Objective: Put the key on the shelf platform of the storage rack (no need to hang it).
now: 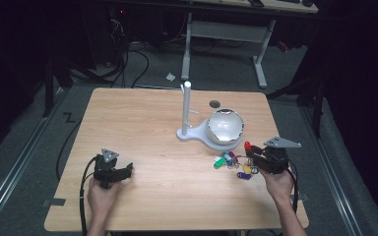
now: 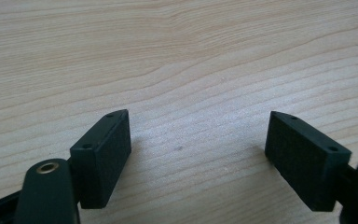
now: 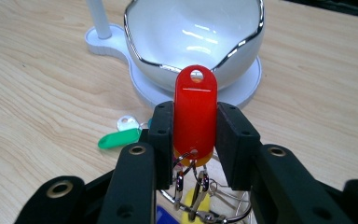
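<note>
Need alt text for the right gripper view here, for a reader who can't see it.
The right tongs clamp a red key tag upright, with metal rings and more tags hanging below. Behind it a white silver-rimmed bowl sits on a white stand base; a green tag lies on the wooden table.

A red oblong key tag [image 3: 196, 112] with a hole at its top end stands upright, clamped between the right gripper's [image 3: 196, 135] jaws, at 6 o'clock from the white silver-rimmed bowl [image 3: 196, 32], its keyring bunch [image 1: 234, 162] hanging beneath.
</note>
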Demonstrator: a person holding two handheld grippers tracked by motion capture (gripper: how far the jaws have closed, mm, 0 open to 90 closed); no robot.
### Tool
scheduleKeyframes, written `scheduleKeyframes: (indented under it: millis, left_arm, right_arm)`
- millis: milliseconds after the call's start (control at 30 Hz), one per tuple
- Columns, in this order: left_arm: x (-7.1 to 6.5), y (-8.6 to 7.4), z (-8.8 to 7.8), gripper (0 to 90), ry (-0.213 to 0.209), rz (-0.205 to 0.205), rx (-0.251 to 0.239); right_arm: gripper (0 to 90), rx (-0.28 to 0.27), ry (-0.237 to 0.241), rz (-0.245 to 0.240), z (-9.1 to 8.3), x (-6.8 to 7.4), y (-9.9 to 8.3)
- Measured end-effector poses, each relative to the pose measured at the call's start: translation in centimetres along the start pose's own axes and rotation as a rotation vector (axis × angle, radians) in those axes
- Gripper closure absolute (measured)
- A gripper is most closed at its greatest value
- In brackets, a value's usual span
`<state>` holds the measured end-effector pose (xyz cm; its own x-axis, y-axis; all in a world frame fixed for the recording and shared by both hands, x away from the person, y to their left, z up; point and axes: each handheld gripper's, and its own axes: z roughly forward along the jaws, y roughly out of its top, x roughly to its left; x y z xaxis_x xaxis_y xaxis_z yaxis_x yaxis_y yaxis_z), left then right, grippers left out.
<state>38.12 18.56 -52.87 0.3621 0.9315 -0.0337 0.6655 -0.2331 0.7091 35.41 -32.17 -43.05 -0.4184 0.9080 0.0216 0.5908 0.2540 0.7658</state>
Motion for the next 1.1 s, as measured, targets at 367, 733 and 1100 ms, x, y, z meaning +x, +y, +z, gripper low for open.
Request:
scheduleKeyframes:
  millis: [367,733,1100]
  left_arm:
    - [0.0,0.0,0.0,22.8,0.000,0.000,0.000]
    - [0.0,0.0,0.0,22.7,-0.001,-0.001,0.000]
    - [0.0,0.0,0.0,22.7,-0.002,0.000,0.000]
  right_arm:
    - [70.6,-0.044,0.002,-0.028,-2.0,-0.2,2.2]
    - [70.7,-0.074,-0.009,-0.068,-3.7,-0.3,4.7]
    - [70.7,-0.120,-0.013,-0.097,-5.7,-0.5,7.0]
